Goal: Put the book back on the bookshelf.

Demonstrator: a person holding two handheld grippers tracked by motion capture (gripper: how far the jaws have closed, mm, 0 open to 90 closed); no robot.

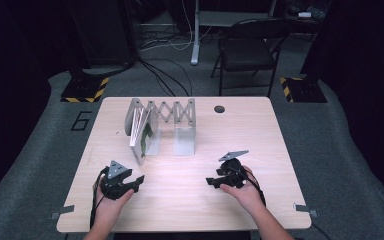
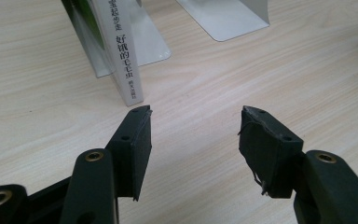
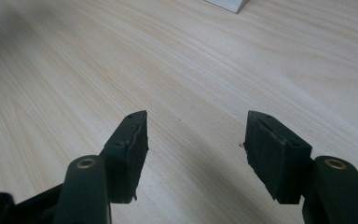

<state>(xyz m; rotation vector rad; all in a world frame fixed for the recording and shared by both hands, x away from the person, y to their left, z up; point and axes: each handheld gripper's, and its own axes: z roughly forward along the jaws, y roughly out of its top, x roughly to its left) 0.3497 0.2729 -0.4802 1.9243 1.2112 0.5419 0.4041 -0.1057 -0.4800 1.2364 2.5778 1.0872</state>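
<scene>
A thin white book [image 1: 141, 134] with a green cover stands upright in a grey expanding bookend rack [image 1: 166, 114] at the table's back left. In the left gripper view its spine [image 2: 123, 51] with printed characters rises just beyond the jaws. My left gripper [image 1: 139, 181] rests low at the front left, jaws apart with bare wood between them [image 2: 196, 126]. My right gripper [image 1: 211, 182] sits at the front right, pointing left, also open over bare wood [image 3: 196, 128].
The light wooden table [image 1: 240, 135] has a round cable hole [image 1: 219, 109] near its back edge. The rack's flat grey foot plates [image 2: 223, 16] lie ahead of the left gripper. A folding chair [image 1: 247, 50] and floor cables stand beyond the table.
</scene>
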